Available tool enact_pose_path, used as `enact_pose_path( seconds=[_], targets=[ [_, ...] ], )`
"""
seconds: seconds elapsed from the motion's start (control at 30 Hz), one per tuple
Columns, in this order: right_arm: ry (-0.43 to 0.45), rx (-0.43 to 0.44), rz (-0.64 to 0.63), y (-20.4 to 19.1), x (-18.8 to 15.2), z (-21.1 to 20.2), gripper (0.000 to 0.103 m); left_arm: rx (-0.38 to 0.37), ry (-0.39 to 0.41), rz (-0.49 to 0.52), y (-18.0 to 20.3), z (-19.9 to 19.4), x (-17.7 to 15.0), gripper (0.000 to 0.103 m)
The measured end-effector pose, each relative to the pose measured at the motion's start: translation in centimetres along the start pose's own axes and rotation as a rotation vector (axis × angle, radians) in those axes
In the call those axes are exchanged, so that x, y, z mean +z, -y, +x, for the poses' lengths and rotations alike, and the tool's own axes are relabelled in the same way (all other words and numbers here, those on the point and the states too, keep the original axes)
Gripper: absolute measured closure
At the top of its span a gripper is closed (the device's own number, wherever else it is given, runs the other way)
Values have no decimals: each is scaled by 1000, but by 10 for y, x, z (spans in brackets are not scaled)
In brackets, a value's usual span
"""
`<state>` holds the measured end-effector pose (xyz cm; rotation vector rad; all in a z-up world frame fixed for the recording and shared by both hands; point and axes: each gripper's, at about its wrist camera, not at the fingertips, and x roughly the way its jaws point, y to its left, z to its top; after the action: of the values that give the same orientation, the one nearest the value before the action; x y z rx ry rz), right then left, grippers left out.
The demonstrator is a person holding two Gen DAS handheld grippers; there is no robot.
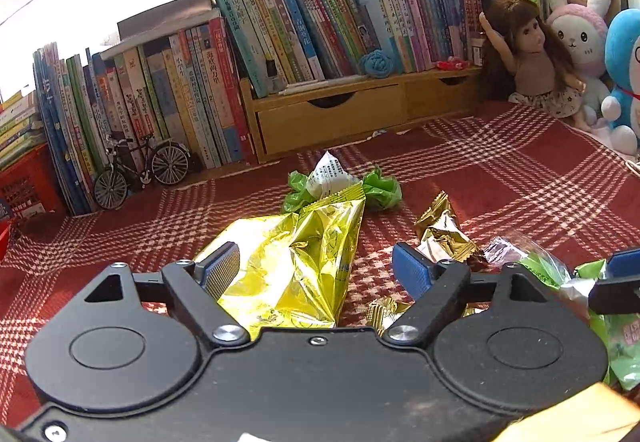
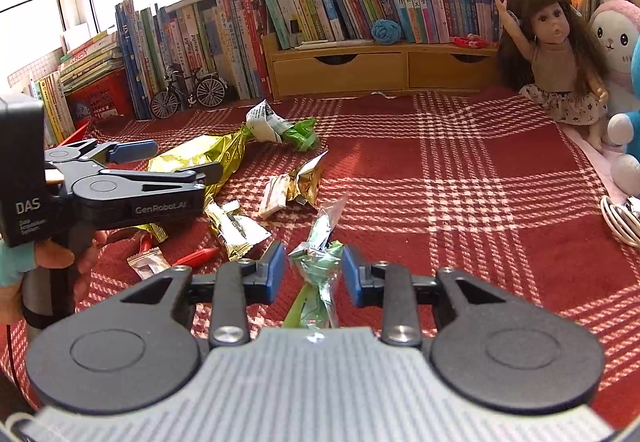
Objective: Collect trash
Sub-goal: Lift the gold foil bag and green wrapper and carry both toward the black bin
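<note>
Crumpled wrappers litter the red plaid worktop [image 2: 460, 169]. Left tool [image 1: 320, 266] gapes around a yellow foil bag [image 1: 296, 258], untouched. Right tool [image 2: 310, 274] stands apart beside a green cellophane wrapper [image 2: 320, 262].

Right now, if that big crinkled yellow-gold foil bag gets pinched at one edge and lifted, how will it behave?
The big crinkled yellow-gold foil bag looks flattened and creased, so it is probably empty, light and floppy, and would droop from a pinch. Its glossy film may slip between the pads. Lying on the red checked cloth, it would likely slide and crumple when pushed, not roll.
</note>
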<state>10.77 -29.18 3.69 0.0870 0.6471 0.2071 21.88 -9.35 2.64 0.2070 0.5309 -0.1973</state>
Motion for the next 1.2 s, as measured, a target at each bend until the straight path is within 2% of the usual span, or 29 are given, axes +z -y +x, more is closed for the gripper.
enact_pose_path(
  seconds=[0.03,0.07,0.1,0.13,0.17,0.2,0.33,0.4,0.47,0.6,0.8,1.2],
  targets=[
    [-2,5,3,0,1,3,52,-16,-32,-14,-1,8,2,23],
    [-3,8,2,-1,1,6,52,-34,-61,-27,-2,15,3,30],
    [-5,9,1,-1,2,9,51,-51,-90,-42,-3,20,2,45],
    [-7,11,1,-2,2,12,51,-61,-122,-64,-3,25,0,55],
    [-13,16,5,-1,2,15,51,-47,-127,-67,-3,27,-2,71],
    [-20,23,10,-1,2,18,51,-16,-122,-50,-2,26,-5,77],
    [-61,45,43,1,0,34,50,-30,-98,-51,-5,18,-10,80],
    [-79,60,66,2,-4,39,68,-24,-83,-44,-6,11,-11,85],
    [-75,62,82,3,-8,38,71,-20,-59,-42,-8,1,-11,85],
    [-51,53,89,4,-10,28,72,-10,-7,-42,-12,-19,-10,86],
    [-6,42,74,3,-7,4,72,-38,57,-23,-14,-63,-6,86],
    [42,60,31,-14,-12,-48,72,-122,117,1,-16,-166,-15,86]
  ],
)
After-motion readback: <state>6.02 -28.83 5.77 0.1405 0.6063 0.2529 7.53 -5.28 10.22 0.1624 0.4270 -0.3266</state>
